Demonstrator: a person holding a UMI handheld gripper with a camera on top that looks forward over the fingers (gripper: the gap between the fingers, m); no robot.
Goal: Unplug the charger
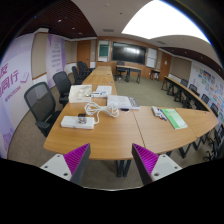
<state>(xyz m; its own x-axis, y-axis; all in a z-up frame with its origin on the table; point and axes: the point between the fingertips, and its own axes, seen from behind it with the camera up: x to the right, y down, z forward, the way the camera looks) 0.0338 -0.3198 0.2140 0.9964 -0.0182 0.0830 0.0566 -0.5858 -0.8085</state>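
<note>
A white power strip (77, 122) lies on the near left part of a long wooden table (115, 135). A white cable and a small plug-like object (101, 112) lie just beyond it; I cannot make out the charger itself. My gripper (110, 150) is open and empty, its purple pads (76, 160) spread wide. It is held off the table's near edge, well short of the power strip, which is ahead and to the left of the left finger.
Papers (121, 101) and a white box (81, 93) lie further along the table. A green book (176, 119) and a small dark object (158, 113) are to the right. Black office chairs (41, 103) line both sides. A screen (127, 51) hangs on the far wall.
</note>
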